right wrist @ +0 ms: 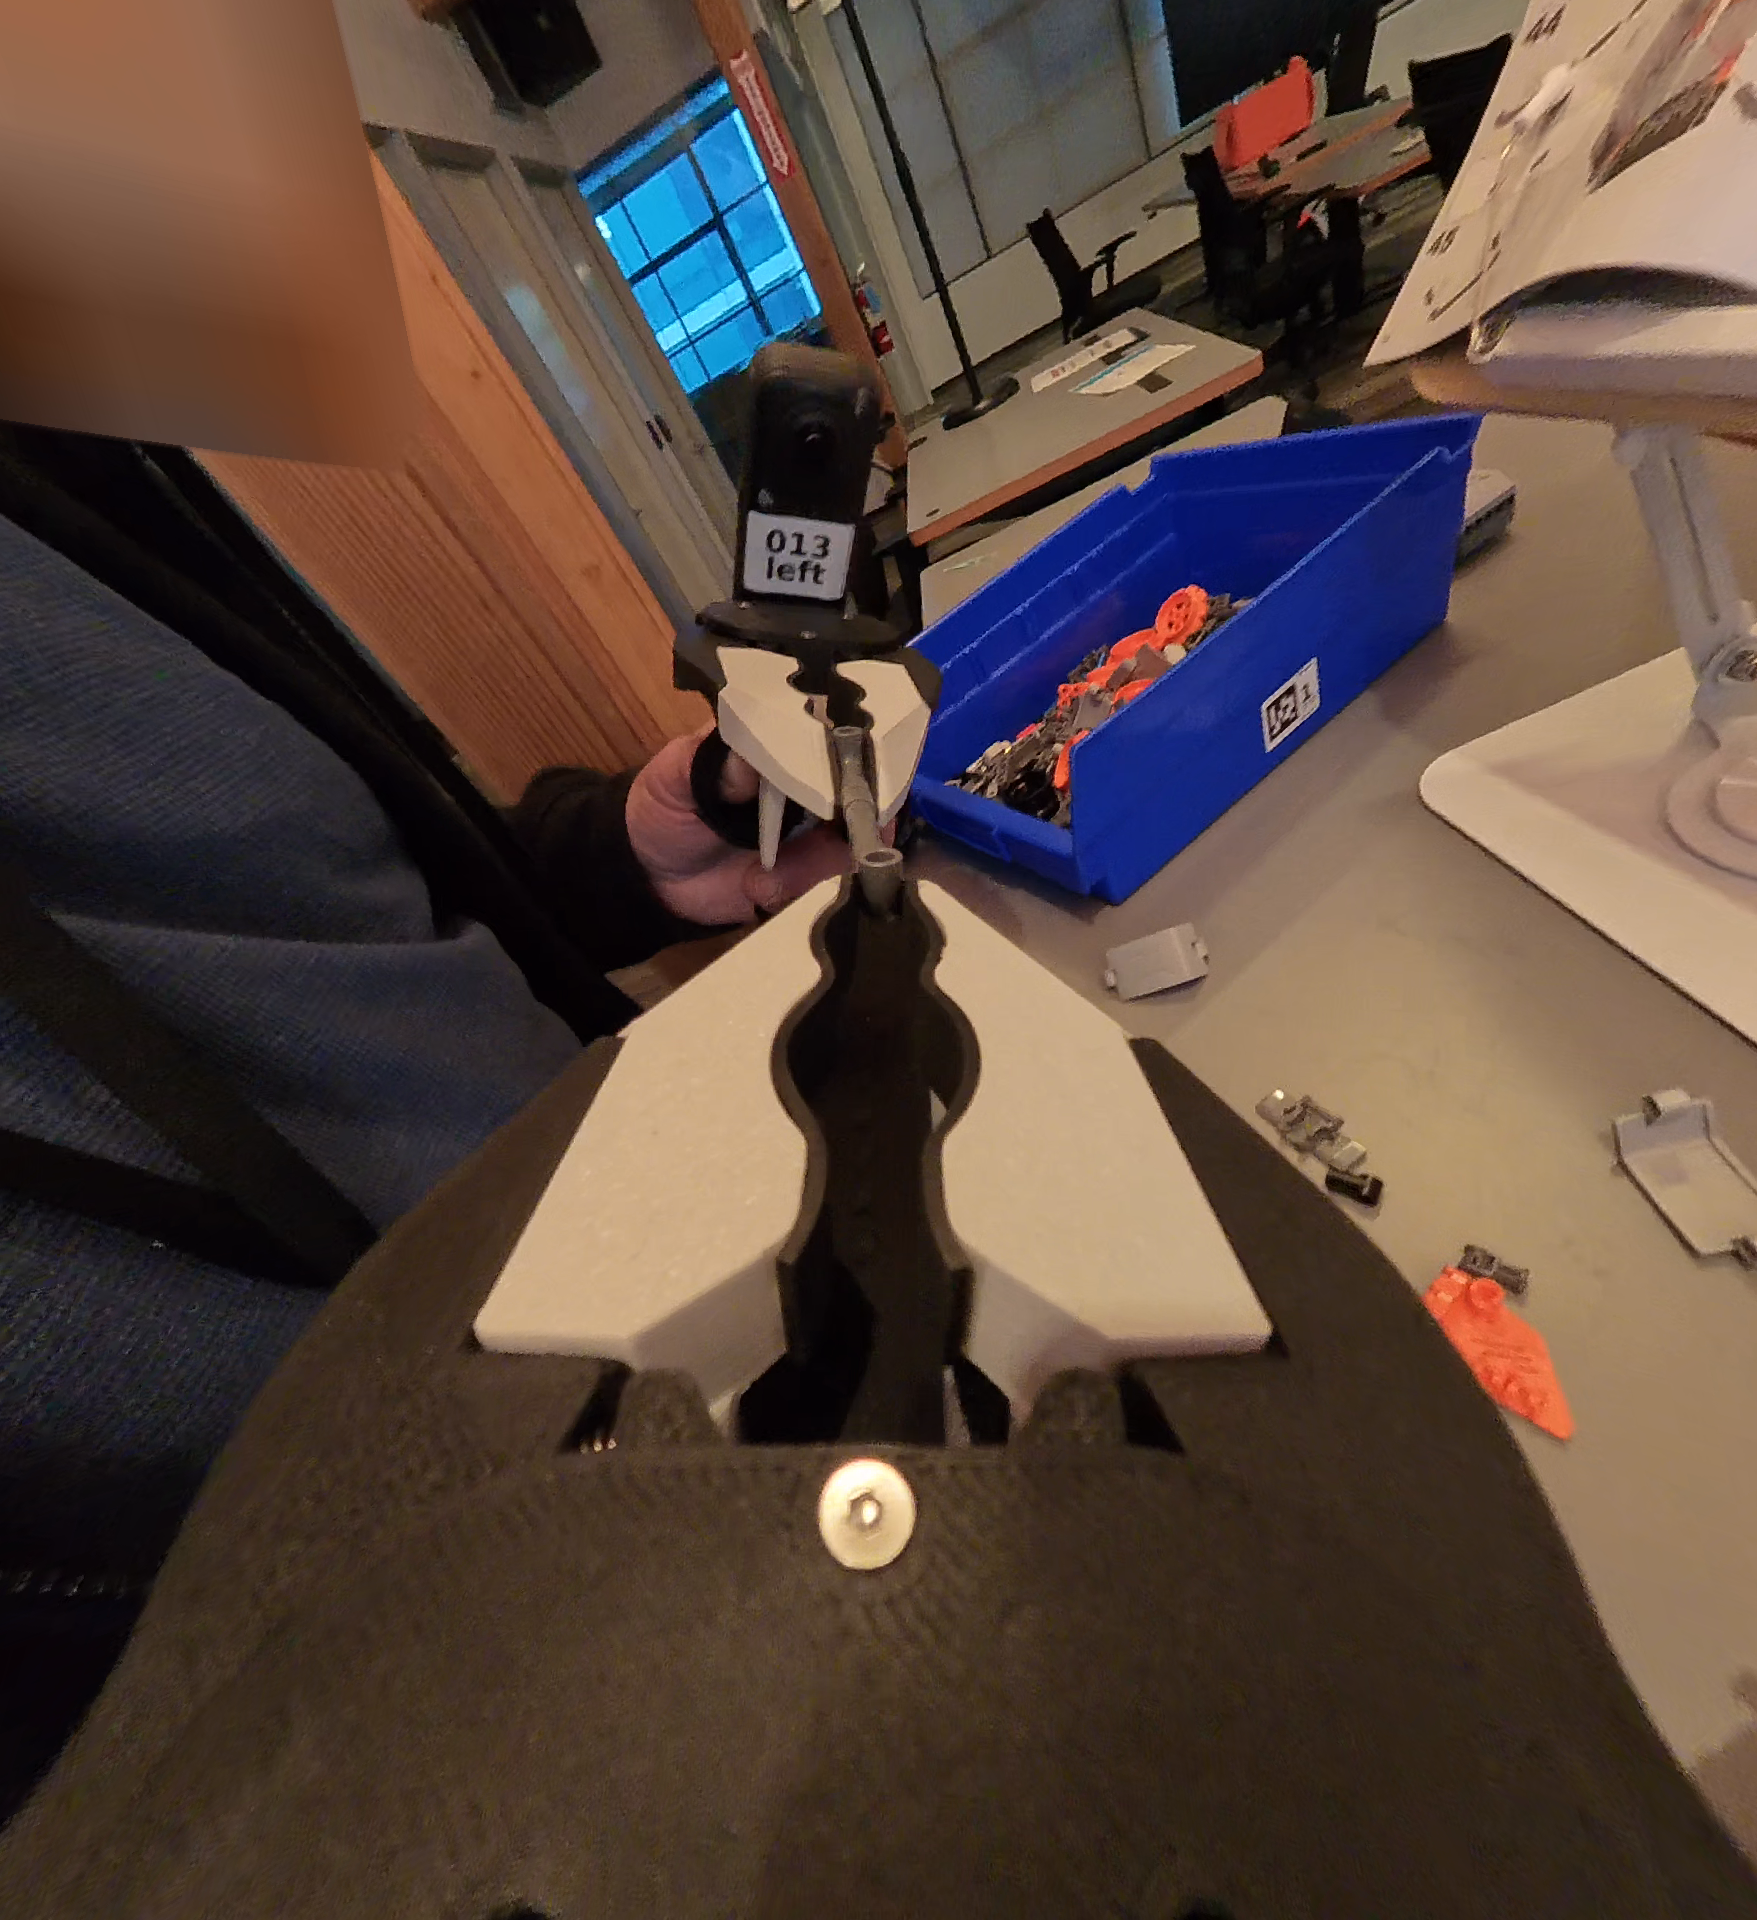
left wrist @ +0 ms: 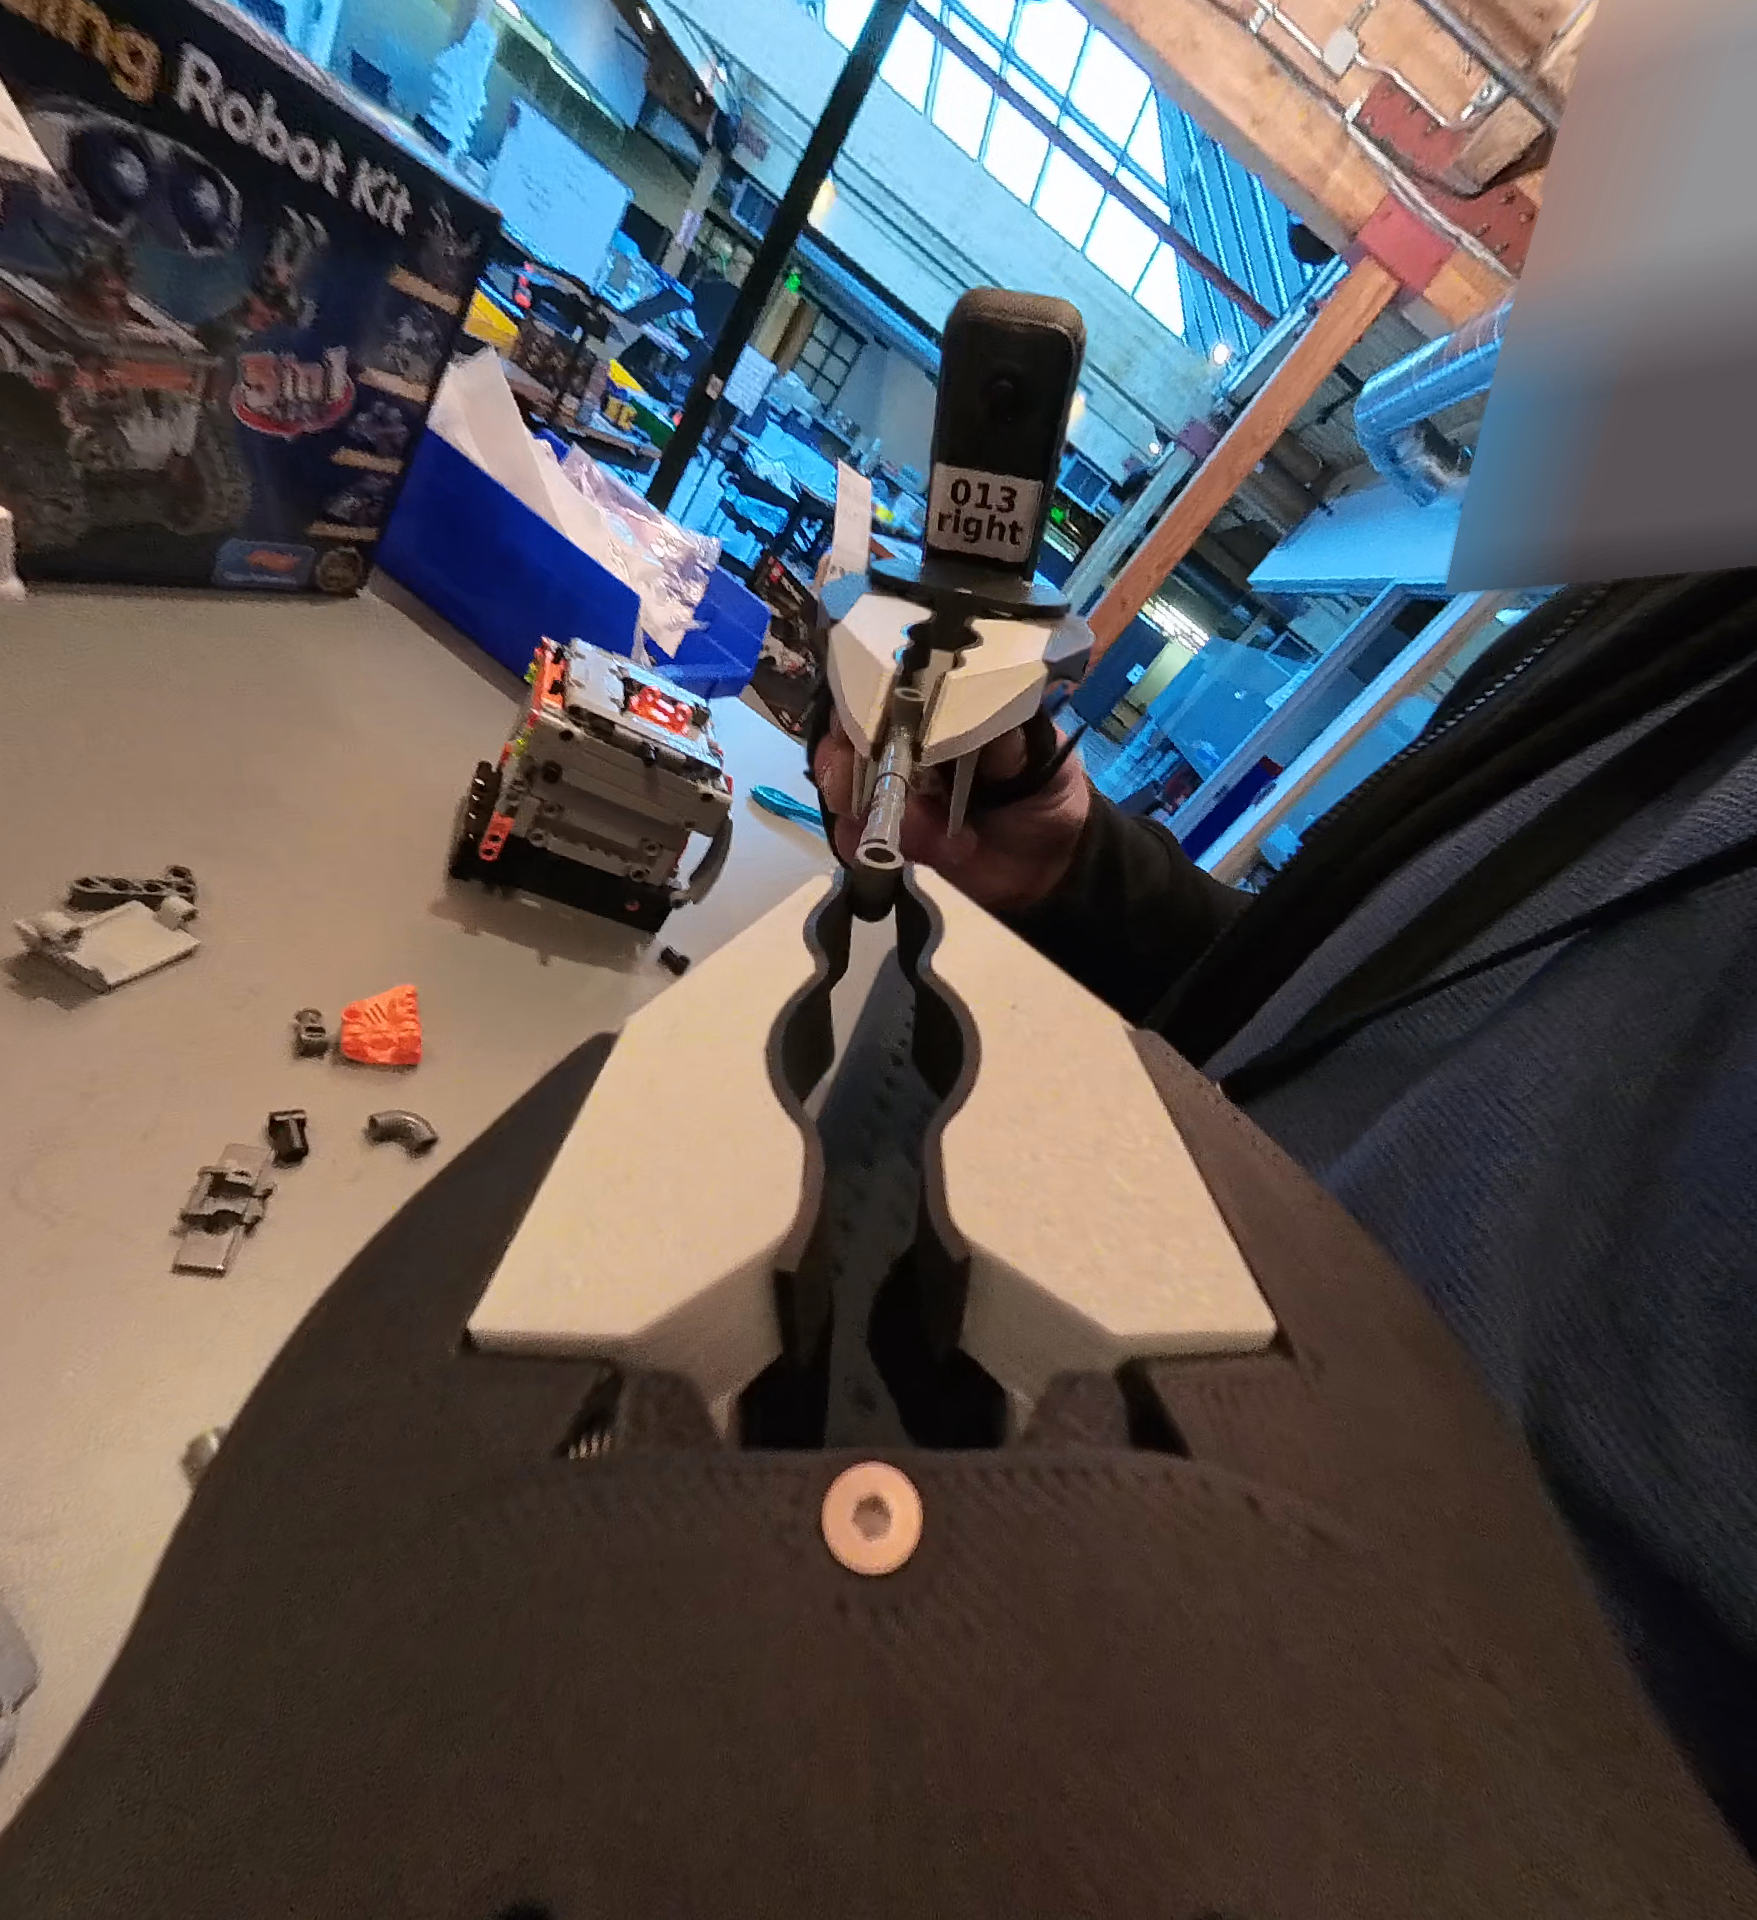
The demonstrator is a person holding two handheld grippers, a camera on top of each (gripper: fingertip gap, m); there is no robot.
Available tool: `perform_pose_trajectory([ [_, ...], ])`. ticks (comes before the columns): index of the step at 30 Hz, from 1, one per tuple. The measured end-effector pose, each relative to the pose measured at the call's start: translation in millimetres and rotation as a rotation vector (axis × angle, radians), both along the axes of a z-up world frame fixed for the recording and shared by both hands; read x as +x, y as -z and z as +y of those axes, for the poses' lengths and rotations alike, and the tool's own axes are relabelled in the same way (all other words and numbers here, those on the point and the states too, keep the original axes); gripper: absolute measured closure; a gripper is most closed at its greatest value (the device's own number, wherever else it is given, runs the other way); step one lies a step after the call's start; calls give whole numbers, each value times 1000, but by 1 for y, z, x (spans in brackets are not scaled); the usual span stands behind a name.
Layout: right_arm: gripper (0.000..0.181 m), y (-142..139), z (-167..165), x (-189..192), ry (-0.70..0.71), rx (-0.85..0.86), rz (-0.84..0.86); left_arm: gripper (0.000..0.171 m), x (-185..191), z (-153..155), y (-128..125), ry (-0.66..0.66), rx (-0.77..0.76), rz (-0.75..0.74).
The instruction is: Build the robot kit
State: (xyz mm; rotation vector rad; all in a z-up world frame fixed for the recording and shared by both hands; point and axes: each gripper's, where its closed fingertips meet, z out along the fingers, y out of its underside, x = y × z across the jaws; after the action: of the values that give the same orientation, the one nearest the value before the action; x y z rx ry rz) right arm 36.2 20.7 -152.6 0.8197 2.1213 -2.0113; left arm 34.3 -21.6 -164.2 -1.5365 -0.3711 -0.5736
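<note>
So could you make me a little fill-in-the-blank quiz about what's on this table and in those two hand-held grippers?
1. The bin holding loose building pieces is coloured ____.
2. The left hand-held gripper and the right hand-held gripper are both shut on a thin grey ____.
3. The flat triangular piece lying on the table is coloured ____.
4. The half-built model stands on the ____.

Missing words: blue; rod; orange; table

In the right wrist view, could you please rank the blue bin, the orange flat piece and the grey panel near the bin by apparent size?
1. blue bin
2. orange flat piece
3. grey panel

The last two look close; the orange piece lies nearer the camera, so that order is unsure.
</note>
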Motion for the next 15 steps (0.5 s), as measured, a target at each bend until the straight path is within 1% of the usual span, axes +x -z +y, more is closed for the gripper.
perform_pose_trajectory([
  [3,173,-5,-3,-9,24,-7,7,167,-5,-3,-5,-6,32,-16],
  [5,164,-6,-6,-14,38,-5,9,167,-10,-4,-8,-15,60,-41],
  [8,163,-7,-7,-20,65,-18,3,167,-18,-5,-14,-30,117,-87],
  [13,171,-12,-12,-26,88,-26,6,167,-18,3,-19,-11,163,-117],
  [15,177,-15,-11,-27,104,-37,12,167,-21,6,-21,-16,186,-141],
])
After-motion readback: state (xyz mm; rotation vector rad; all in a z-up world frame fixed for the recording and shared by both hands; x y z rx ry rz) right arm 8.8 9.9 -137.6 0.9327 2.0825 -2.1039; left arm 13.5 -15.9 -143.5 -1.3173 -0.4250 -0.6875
